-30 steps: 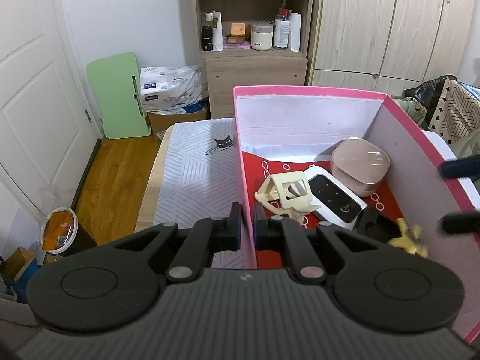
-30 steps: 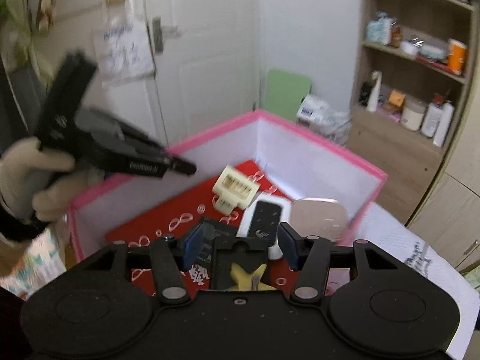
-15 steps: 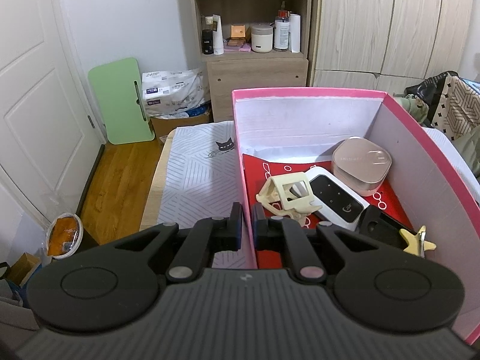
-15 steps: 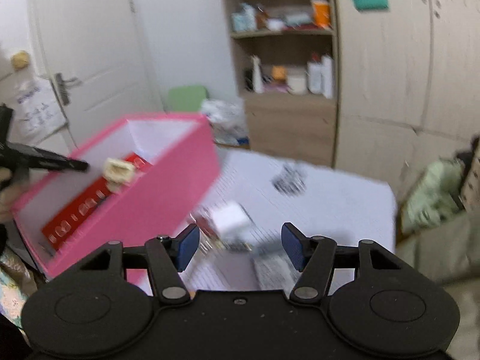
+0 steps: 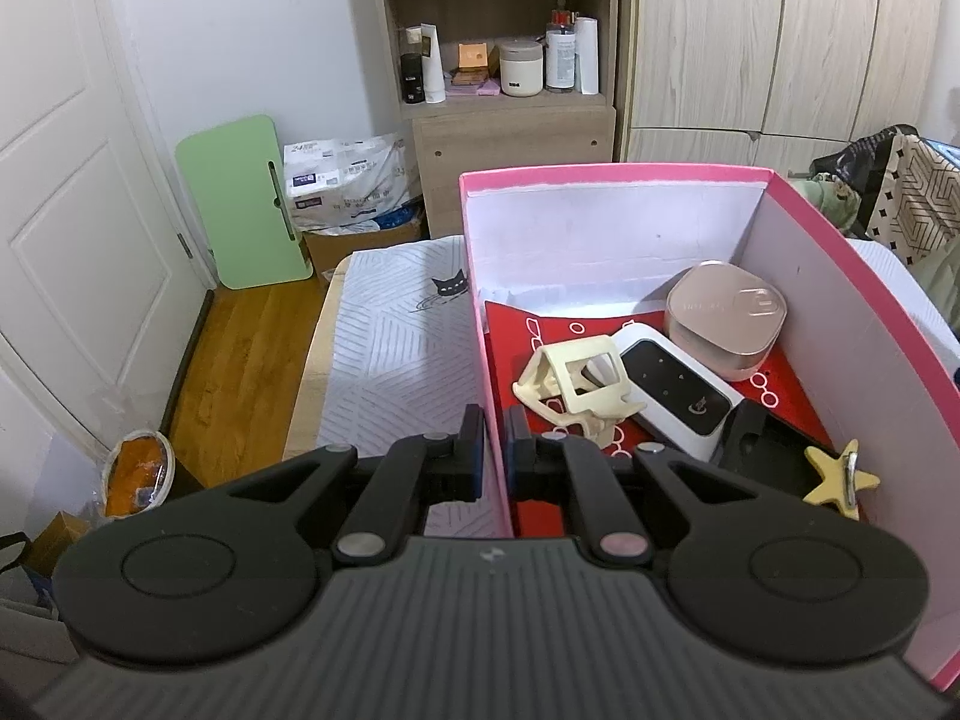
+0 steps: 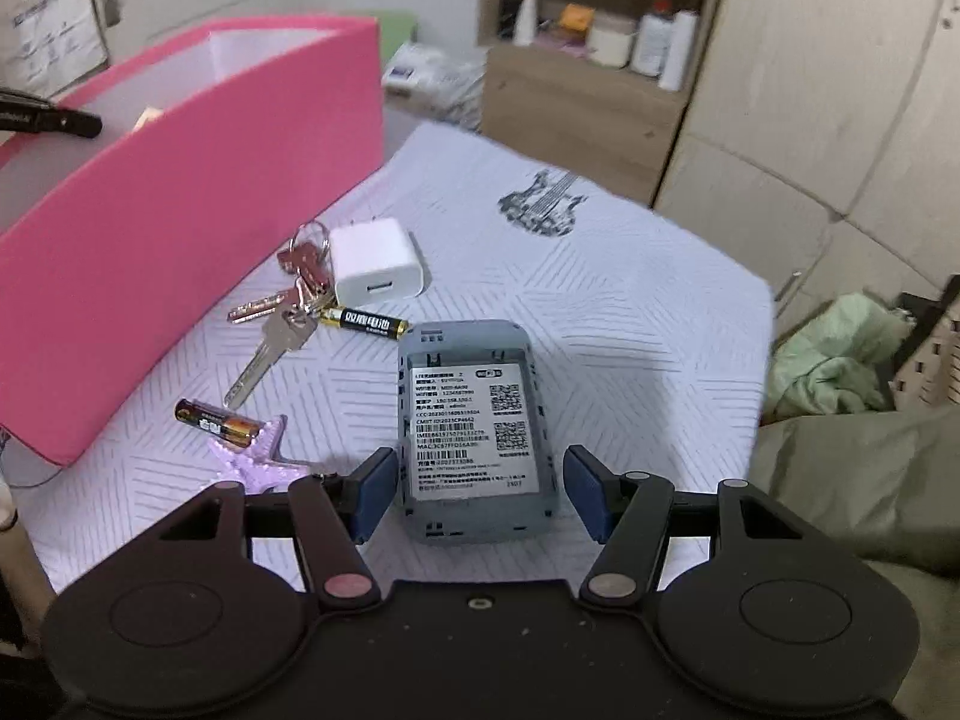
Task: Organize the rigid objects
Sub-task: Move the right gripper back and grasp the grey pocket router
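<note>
White patterned cloth (image 6: 600,312) covers the table, with a white door (image 5: 66,192), a green board (image 5: 246,204) and a wooden shelf unit (image 5: 504,78) behind it, from left to right in the left wrist view.

At the near left of that view, the left gripper (image 5: 492,456) has its jaws nearly closed, pinching the left wall of the pink box (image 5: 612,171). Inside the box, from left to right, lie a cream plastic frame (image 5: 576,378), a white device with a black face (image 5: 678,387), a rose-gold case (image 5: 723,318) against the far right corner, a black flat piece (image 5: 762,450) and a yellow star (image 5: 837,480) near the right wall.

In the right wrist view the pink box sits at the left, and the tip of the left gripper shows at its far left rim. To its right on the cloth lie a bunch of keys (image 6: 282,324), a white charger (image 6: 378,261) and a battery (image 6: 363,322) just beside the keys. Nearer are a second battery (image 6: 219,420) touching a pale purple star (image 6: 264,456).

Right of these, a grey device with a printed label (image 6: 474,426) lies flat between the fingers of the right gripper (image 6: 477,492). Its jaws stand wide open on either side of the device's near end; I cannot tell whether the pads touch it.
</note>
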The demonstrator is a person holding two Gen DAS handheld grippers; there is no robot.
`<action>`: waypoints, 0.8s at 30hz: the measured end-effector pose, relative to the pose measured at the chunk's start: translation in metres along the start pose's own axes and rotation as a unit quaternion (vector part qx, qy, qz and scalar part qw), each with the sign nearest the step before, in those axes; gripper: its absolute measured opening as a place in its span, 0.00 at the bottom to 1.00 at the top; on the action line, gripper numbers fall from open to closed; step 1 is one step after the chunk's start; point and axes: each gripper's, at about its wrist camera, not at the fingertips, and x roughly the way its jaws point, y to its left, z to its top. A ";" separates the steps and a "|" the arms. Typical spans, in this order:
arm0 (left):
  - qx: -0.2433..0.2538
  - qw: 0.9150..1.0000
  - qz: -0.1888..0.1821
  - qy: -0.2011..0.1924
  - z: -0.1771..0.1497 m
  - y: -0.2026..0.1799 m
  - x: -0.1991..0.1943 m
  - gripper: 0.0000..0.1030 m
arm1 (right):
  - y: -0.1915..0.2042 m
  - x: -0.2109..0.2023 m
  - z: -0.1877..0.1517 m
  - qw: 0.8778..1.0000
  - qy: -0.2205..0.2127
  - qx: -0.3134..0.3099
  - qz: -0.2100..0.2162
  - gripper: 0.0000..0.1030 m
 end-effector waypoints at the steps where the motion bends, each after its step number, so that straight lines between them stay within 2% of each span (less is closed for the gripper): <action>1: -0.001 1.000 -0.001 0.000 0.000 0.000 0.000 0.06 | -0.003 0.002 0.002 1.000 0.005 0.002 0.009 0.65; 4: -0.011 1.000 -0.007 0.000 0.000 0.002 0.000 0.07 | -0.012 0.010 0.009 0.999 0.004 0.021 0.033 0.69; 7: -0.011 1.000 -0.008 -0.001 0.000 0.003 0.001 0.07 | -0.017 0.017 0.011 0.998 -0.017 0.034 0.042 0.74; 11: -0.001 1.000 -0.002 0.003 -0.001 0.003 0.001 0.07 | -0.015 0.018 0.006 0.998 -0.048 0.043 0.025 0.75; 16: -0.007 1.000 -0.007 0.003 -0.001 0.003 0.002 0.07 | -0.010 0.016 0.001 0.997 -0.061 0.052 0.013 0.75; 18: -0.007 1.000 -0.006 0.003 -0.001 0.003 0.002 0.07 | -0.009 0.014 -0.001 0.997 -0.061 0.048 0.011 0.71; 19: -0.008 1.000 -0.006 0.003 -0.001 0.003 0.002 0.07 | -0.008 0.012 0.000 0.997 -0.061 0.042 0.020 0.63; 24: -0.010 1.000 -0.008 0.003 -0.001 0.003 0.001 0.07 | -0.014 0.010 -0.001 0.993 -0.069 0.087 0.027 0.62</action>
